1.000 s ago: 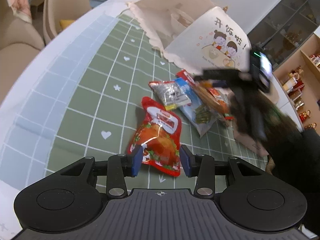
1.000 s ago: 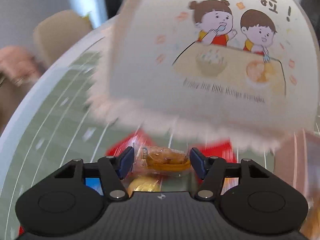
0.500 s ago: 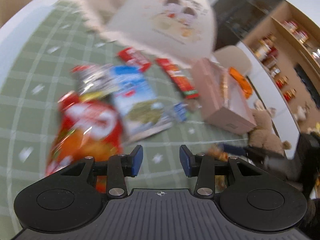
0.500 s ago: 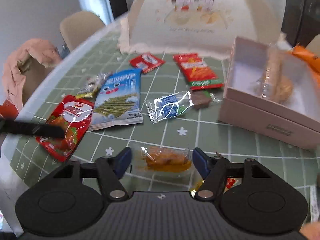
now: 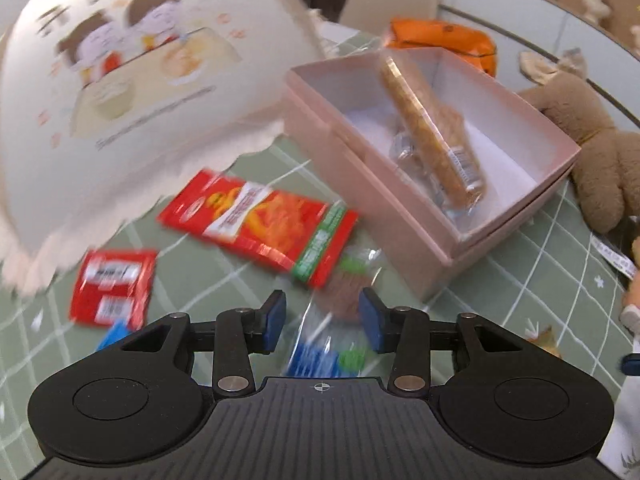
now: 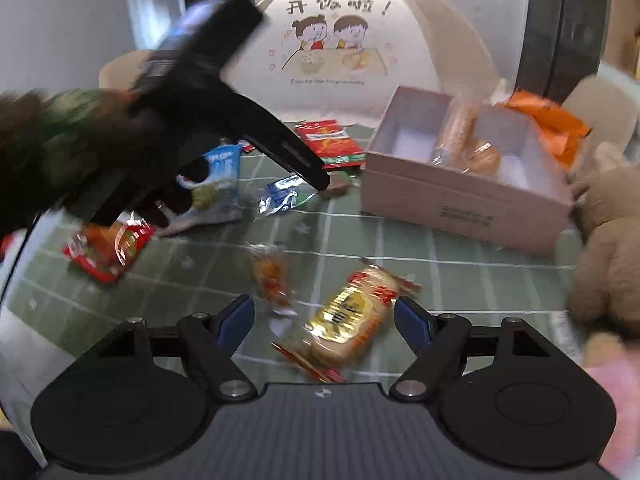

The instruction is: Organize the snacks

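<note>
A pink open box on the green grid tablecloth holds a long wrapped biscuit stick. My left gripper is open, just above a clear wrapper with a brown snack and blue print. A red snack packet lies left of the box. My right gripper is open and empty above a gold-and-red wrapped cracker, with a small orange wrapped cake just left of it. The left gripper also shows in the right wrist view.
A white mesh food cover with a cartoon print stands at the back. A small red packet, a blue-white packet and a red chicken-print packet lie on the cloth. A brown plush toy and orange bag sit by the box.
My left gripper swung right from the red chicken-print packet to the clear wrapper beside the box. My right gripper pulled back and opened; the orange cake it held now lies on the cloth.
</note>
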The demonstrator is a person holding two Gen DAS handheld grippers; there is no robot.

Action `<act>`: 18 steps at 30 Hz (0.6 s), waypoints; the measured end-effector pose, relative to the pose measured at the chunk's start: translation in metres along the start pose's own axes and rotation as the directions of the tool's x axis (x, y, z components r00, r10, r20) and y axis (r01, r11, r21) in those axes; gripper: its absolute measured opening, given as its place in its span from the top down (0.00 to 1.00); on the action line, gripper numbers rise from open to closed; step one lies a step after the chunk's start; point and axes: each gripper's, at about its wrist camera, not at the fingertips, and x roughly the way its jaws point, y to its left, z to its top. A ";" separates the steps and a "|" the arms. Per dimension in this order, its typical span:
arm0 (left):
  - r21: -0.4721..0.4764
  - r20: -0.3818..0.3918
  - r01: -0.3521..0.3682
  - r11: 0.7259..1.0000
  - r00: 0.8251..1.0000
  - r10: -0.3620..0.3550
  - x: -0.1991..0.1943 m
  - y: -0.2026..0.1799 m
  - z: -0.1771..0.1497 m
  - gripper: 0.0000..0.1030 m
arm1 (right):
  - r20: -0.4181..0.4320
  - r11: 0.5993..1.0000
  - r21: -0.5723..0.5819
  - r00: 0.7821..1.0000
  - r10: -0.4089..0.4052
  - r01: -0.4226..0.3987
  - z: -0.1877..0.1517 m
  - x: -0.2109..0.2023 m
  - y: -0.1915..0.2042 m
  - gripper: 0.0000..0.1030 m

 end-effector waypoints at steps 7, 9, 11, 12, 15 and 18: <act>0.020 -0.049 0.021 1.000 0.999 -0.020 -0.001 -0.011 -0.013 0.61 | -0.012 1.000 0.016 1.000 -0.010 0.010 -0.008 -0.001 -0.012 0.25; -0.030 -0.058 0.037 0.999 0.998 -0.038 -0.016 -0.008 -0.029 0.61 | -0.008 1.000 0.008 1.000 0.000 0.000 -0.005 0.002 -0.010 0.25; -0.088 -0.066 0.032 0.996 0.997 -0.038 -0.034 -0.005 -0.052 0.61 | -0.001 1.000 -0.016 1.000 0.014 -0.014 -0.002 0.004 -0.004 0.25; -0.114 -0.066 0.027 0.993 0.997 -0.035 -0.044 -0.004 -0.064 0.61 | 0.000 0.999 -0.033 1.000 0.025 -0.025 -0.001 0.006 0.000 0.25; -0.223 -0.074 0.015 0.975 0.997 -0.032 -0.078 0.002 -0.105 0.61 | -0.023 0.995 -0.070 0.997 0.074 -0.076 0.004 0.017 0.014 0.25; -0.315 -0.090 -0.009 0.949 0.996 -0.021 -0.101 0.007 -0.136 0.61 | -0.058 0.990 -0.082 0.992 0.111 -0.115 0.010 0.033 0.027 0.25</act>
